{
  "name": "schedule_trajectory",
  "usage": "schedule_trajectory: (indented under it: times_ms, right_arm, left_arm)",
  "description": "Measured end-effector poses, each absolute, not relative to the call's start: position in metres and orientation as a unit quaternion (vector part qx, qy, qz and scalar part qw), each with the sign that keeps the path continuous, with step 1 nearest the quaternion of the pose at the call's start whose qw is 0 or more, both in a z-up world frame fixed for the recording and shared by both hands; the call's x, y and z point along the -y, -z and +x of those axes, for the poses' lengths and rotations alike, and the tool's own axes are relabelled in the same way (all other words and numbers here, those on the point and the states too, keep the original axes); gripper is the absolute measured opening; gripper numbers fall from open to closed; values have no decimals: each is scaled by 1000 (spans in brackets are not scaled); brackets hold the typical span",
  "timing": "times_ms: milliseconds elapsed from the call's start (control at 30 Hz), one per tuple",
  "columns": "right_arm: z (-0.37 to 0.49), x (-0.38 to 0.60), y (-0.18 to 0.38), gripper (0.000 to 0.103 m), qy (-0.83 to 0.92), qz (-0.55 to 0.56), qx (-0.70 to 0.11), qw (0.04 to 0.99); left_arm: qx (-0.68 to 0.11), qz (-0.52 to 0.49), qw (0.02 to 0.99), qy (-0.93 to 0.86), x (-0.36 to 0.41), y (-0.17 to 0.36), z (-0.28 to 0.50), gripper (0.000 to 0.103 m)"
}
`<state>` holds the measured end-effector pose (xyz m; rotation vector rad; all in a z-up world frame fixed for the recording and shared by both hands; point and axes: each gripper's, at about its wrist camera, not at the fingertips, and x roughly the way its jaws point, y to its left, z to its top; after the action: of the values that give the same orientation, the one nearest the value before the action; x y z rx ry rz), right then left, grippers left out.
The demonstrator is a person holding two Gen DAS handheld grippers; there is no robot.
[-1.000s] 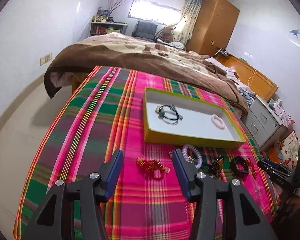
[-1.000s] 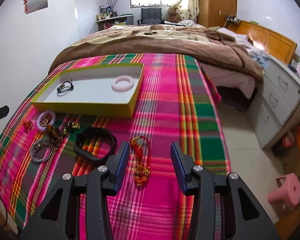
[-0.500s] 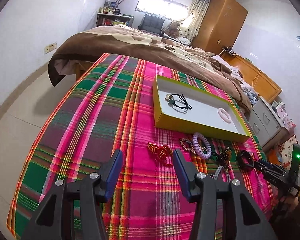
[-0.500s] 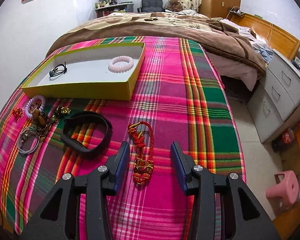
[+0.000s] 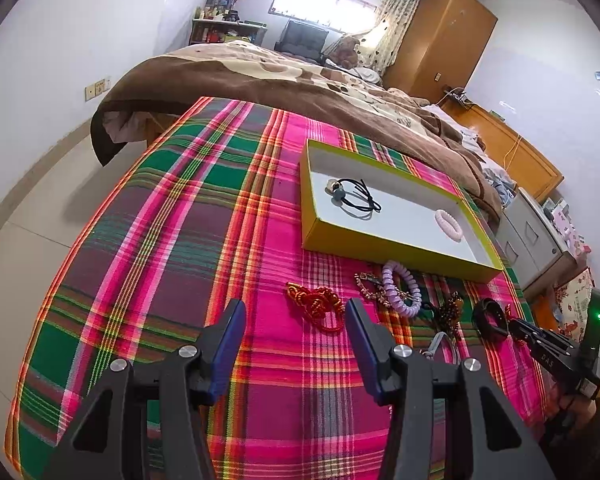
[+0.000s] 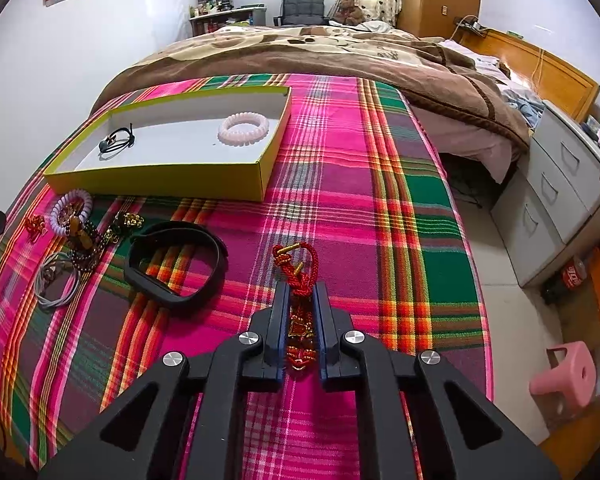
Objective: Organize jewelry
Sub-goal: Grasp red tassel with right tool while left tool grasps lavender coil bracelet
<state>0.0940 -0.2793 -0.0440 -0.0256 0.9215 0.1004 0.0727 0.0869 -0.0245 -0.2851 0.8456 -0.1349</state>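
While my right claw [image 6: 300,300] is closed down on the red knotted cord charm [image 6: 300,280], its pads pinching the braided middle, the risks are mostly about that grip. My hold sits on a soft cord lying flat on the plaid cloth [image 6: 340,160], so I may have caught a fold of fabric with it; lifting would then drag the cloth and shift the loose pieces to the left. The cord could also slide out between the pads, since its looped far end and the beaded near end hang free on both sides.

My left claw [image 5: 296,320] is wide open and holds nothing, hovering with another red knot ornament [image 5: 318,306] lying between its fingers, just right of centre. Closing carelessly could snag the purple coil bracelet [image 5: 400,288] tangled close by on the right.

Further off stands the yellow box [image 6: 160,178], already holding a pink bracelet [image 6: 244,128] and a black cord piece [image 6: 116,142]. Its near wall could catch a dangling tail as I carry over. The black band [image 6: 176,264] lies near my path, on the left.
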Motion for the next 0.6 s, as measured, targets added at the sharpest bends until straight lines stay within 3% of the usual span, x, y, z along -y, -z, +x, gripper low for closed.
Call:
schedule_trajectory:
  times_ms: [400,467,600]
  right_arm:
    - [85,290,28,9,-36,21,-416,908]
    - [84,289,25,9,-37,23,-412,910]
    - [83,287,24,9,-42,22,-409,911]
  left_arm:
    - [-422,-124,889,129,-37,26,89,51]
    - [-422,-120,889,129,-31,28,92,41]
    - [-431,-115,886,128,-19,34,102,35]
